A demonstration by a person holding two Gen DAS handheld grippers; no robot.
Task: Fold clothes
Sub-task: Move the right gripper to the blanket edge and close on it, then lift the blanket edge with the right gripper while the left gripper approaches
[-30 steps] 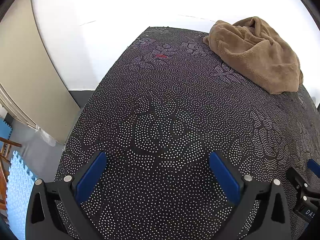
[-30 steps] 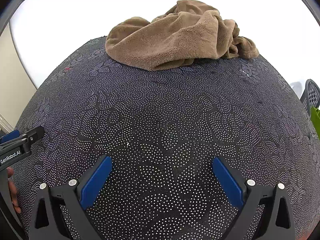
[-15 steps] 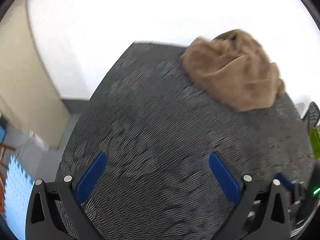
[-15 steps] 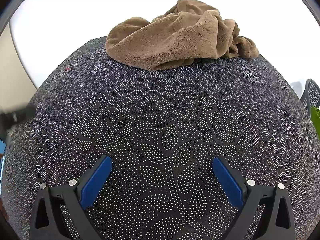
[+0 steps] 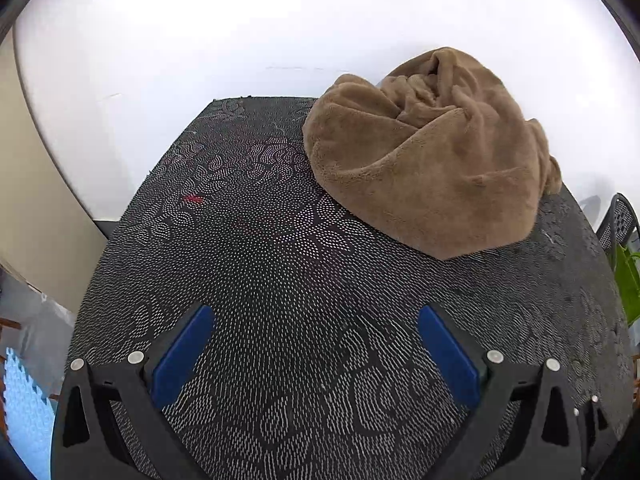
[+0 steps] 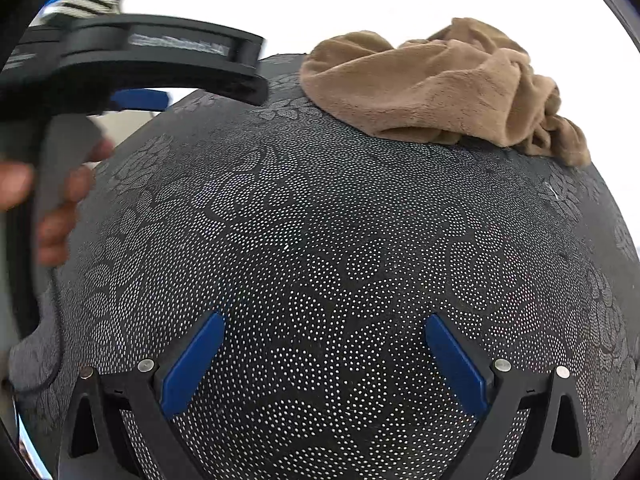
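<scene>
A crumpled tan fleece garment (image 5: 432, 160) lies bunched at the far right of the black dotted tabletop (image 5: 280, 272). My left gripper (image 5: 316, 332) is open above the table's near part, well short of the garment, nothing between its blue pads. In the right wrist view the same garment (image 6: 436, 84) sits at the far edge. My right gripper (image 6: 324, 340) is open over bare cloth, empty. The left gripper's body (image 6: 152, 60) shows at upper left there, raised and blurred, held by a hand (image 6: 56, 200).
A white wall (image 5: 200, 40) runs behind the table. A beige panel (image 5: 28, 200) and pale blue foam mat (image 5: 24, 412) lie off the left edge. A green plant (image 5: 626, 280) and a dark mesh object (image 5: 620, 220) stand past the right edge.
My left gripper has swung forward and right, bringing the garment nearer and more central. In the right wrist view the left gripper rose from lower left to upper left. The right view has shifted slightly.
</scene>
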